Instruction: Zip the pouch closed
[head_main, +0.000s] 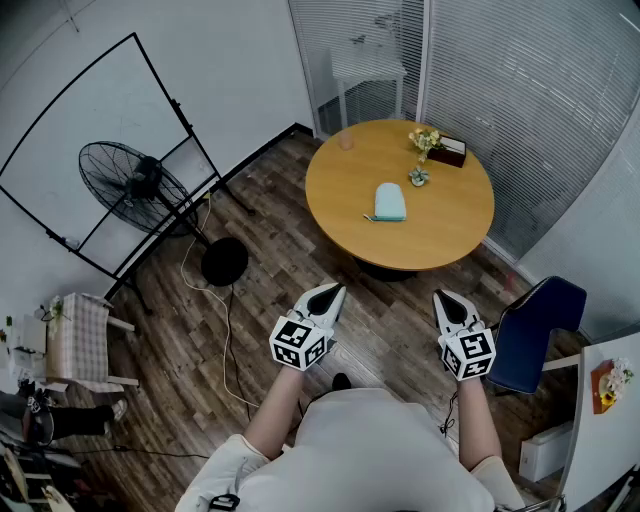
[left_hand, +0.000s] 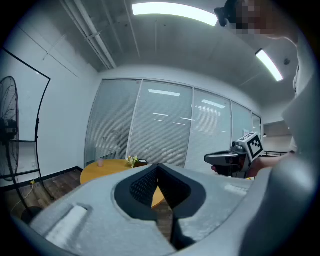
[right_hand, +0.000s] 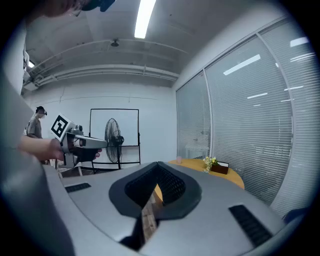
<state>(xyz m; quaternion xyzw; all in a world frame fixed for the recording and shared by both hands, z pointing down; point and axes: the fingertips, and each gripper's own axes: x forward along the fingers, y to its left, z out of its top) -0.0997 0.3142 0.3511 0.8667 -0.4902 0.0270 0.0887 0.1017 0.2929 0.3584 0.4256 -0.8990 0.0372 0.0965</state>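
Observation:
A light blue pouch (head_main: 389, 202) lies flat near the middle of the round wooden table (head_main: 340, 195), with a small pull tab at its left side. Whether its zip stands open I cannot tell from here. My left gripper (head_main: 333, 291) and right gripper (head_main: 445, 297) hover over the floor well short of the table, both shut with nothing between the jaws. In the left gripper view the tips (left_hand: 157, 166) meet, and the right gripper (left_hand: 235, 159) shows to the side. In the right gripper view the tips (right_hand: 158, 164) also meet. The pouch is hidden in both gripper views.
On the table's far side stand a flower vase (head_main: 425, 142), a brown box (head_main: 448, 151) and a pink cup (head_main: 345, 142). A floor fan (head_main: 135, 185) and a black frame stand to the left, a blue chair (head_main: 530, 335) to the right. A cable (head_main: 228, 330) trails across the floor.

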